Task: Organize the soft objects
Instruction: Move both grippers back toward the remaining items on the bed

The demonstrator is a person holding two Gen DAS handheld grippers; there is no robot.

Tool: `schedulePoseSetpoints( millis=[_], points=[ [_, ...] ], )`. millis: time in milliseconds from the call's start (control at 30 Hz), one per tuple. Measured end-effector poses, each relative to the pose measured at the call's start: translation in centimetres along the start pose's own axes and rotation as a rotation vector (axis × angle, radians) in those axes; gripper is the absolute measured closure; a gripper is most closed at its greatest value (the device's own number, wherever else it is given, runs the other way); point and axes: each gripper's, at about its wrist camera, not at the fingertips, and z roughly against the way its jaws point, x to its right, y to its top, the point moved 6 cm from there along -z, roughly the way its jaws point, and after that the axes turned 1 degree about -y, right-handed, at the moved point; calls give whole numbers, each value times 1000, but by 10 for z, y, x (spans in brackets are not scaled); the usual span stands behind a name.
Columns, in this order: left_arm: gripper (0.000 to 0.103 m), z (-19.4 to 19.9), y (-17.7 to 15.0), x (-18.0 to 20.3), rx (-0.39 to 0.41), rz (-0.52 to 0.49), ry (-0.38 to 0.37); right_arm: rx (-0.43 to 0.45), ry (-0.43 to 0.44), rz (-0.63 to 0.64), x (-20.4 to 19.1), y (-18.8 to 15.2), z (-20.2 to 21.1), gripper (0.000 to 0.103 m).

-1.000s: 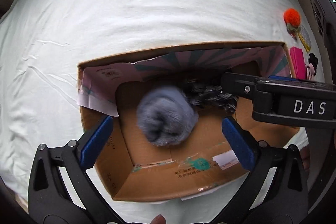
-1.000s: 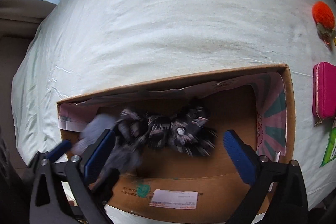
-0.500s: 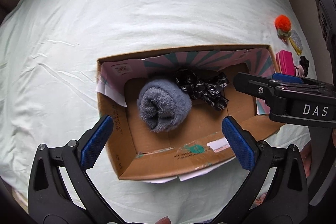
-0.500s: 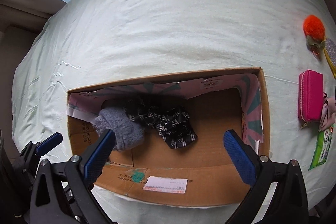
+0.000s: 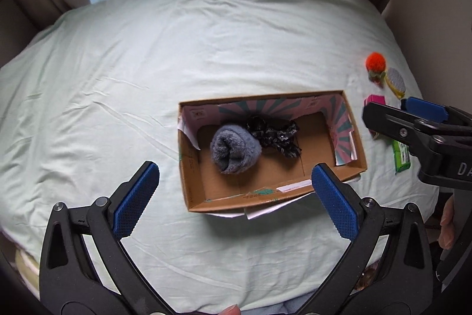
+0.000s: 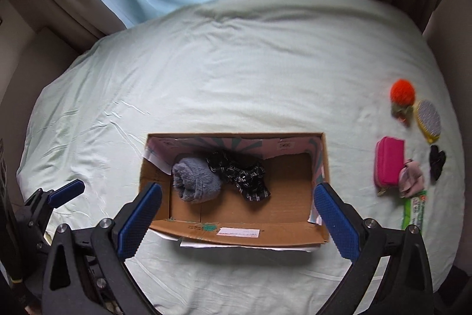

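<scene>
- Two tongs, both spread wide and empty: left tongs and right tongs, above the bed.
- One cardboard box on the bed holds two things: one rolled grey fleece touching one black patterned cloth.
- Beside the box lie one orange pompom, one brush, one pink pouch, one green packet.
</scene>
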Motion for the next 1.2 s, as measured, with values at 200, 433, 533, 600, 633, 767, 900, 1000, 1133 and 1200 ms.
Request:
schedulePoseSetpoints(
  millis=[200, 433, 533, 600, 633, 767, 900, 1000, 1133, 1200],
  points=[
    [0, 66, -6, -5, 139, 65, 37, 133, -39, 59, -3, -6, 69, 0],
    [0, 128, -9, -3, 279, 81, 68, 296, -73, 75, 6, -22, 136, 0],
    [0, 150, -9, 5, 335, 59, 74, 366, -86, 56, 11, -28, 157, 0],
    [0, 162, -10, 10, 363, 47, 75, 399, -105, 49, 16, -31, 168, 0],
    [0, 165, -10, 13, 371, 42, 73, 409, -113, 45, 18, -33, 171, 0],
    [0, 174, -7, 24, 387, 25, 53, 461, -133, 17, 30, -39, 186, 0],
    [0, 171, -1, 38, 388, -3, 17, 509, -173, -17, 46, -45, 201, 0],
    [0, 169, 5, 58, 390, -50, 0, 543, -208, -43, 66, -52, 210, 0],
    [0, 162, 9, 92, 389, -97, -32, 547, -235, -82, 100, -64, 214, 0],
    [0, 156, 13, 115, 391, -135, -44, 536, -242, -107, 124, -70, 212, 0]
  ],
)
